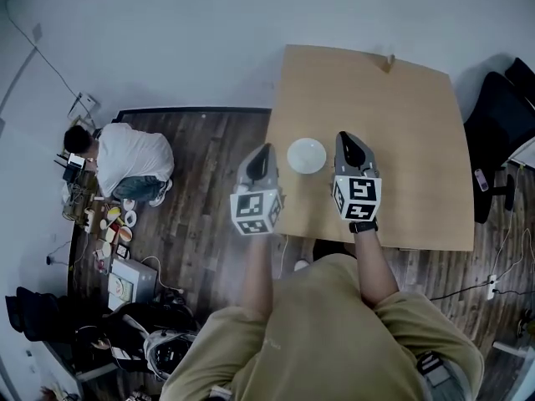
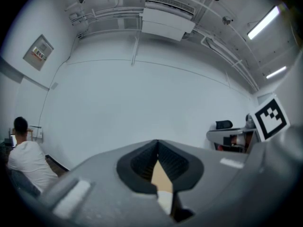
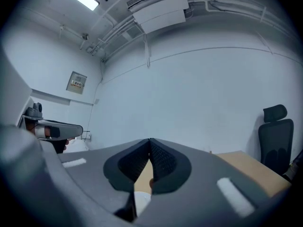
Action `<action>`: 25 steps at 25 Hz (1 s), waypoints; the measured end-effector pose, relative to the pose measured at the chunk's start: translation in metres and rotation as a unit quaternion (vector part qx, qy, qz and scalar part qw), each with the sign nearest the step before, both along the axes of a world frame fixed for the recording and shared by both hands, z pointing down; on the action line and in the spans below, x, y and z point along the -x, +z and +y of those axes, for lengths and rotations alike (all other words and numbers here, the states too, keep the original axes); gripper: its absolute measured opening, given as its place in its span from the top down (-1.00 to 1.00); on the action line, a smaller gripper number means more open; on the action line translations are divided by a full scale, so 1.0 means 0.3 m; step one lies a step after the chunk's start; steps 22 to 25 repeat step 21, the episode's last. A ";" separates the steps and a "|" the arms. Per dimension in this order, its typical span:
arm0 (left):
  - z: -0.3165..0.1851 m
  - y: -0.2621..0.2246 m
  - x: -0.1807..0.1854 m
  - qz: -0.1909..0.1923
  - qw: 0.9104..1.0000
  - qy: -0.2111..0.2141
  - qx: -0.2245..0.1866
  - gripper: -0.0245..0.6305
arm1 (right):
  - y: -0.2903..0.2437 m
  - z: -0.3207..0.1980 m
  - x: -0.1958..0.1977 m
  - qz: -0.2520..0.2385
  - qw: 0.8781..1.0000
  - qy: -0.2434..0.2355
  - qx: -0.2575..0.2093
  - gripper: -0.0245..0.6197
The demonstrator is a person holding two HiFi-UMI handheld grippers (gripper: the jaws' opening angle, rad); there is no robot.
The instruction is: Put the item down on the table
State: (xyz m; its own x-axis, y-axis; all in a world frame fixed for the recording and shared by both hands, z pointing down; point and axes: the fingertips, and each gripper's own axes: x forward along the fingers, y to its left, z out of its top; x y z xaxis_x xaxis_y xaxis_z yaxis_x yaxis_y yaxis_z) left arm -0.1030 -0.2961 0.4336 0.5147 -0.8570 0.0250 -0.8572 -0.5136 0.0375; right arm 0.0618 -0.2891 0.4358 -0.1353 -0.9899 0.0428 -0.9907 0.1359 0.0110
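Note:
A white round dish (image 1: 306, 155) lies on the light wooden table (image 1: 418, 140), near its left front part. My left gripper (image 1: 263, 150) is held to the left of the dish, over the table's left edge, with its jaw tips together and nothing in them. My right gripper (image 1: 346, 138) is held just right of the dish, also shut and empty. In the left gripper view the closed tips (image 2: 157, 143) point at a bare wall, and a white patch (image 2: 164, 200) shows below them. The right gripper view shows the same: closed tips (image 3: 149, 141) and a white patch (image 3: 141, 200).
A person in a white shirt (image 1: 129, 159) crouches on the dark wood floor at the left, beside scattered small items (image 1: 113, 224). A black office chair (image 1: 501, 124) stands right of the table. A small object (image 1: 389, 61) sits at the table's far edge.

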 end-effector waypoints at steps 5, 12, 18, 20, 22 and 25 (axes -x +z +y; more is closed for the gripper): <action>0.011 -0.014 -0.022 0.005 1.000 0.000 -0.005 0.92 | -0.025 0.029 -0.040 0.000 1.000 0.011 -0.008 0.90; 0.009 -0.027 -0.059 0.004 1.000 0.003 -0.010 0.92 | -0.015 0.030 -0.080 -0.015 1.000 0.015 -0.006 0.90; -0.033 0.048 -0.093 -0.006 1.000 0.004 0.014 0.92 | 0.038 -0.026 -0.122 -0.023 0.999 0.020 0.010 0.90; -0.057 0.055 -0.088 -0.003 1.000 0.001 0.019 0.92 | 0.044 -0.053 -0.122 -0.024 0.999 0.019 0.013 0.90; -0.071 0.057 -0.084 -0.002 1.000 -0.002 0.020 0.92 | 0.047 -0.068 -0.120 -0.023 0.999 0.018 0.015 0.90; -0.071 0.057 -0.084 -0.002 1.000 -0.002 0.020 0.92 | 0.047 -0.068 -0.120 -0.023 0.999 0.018 0.015 0.90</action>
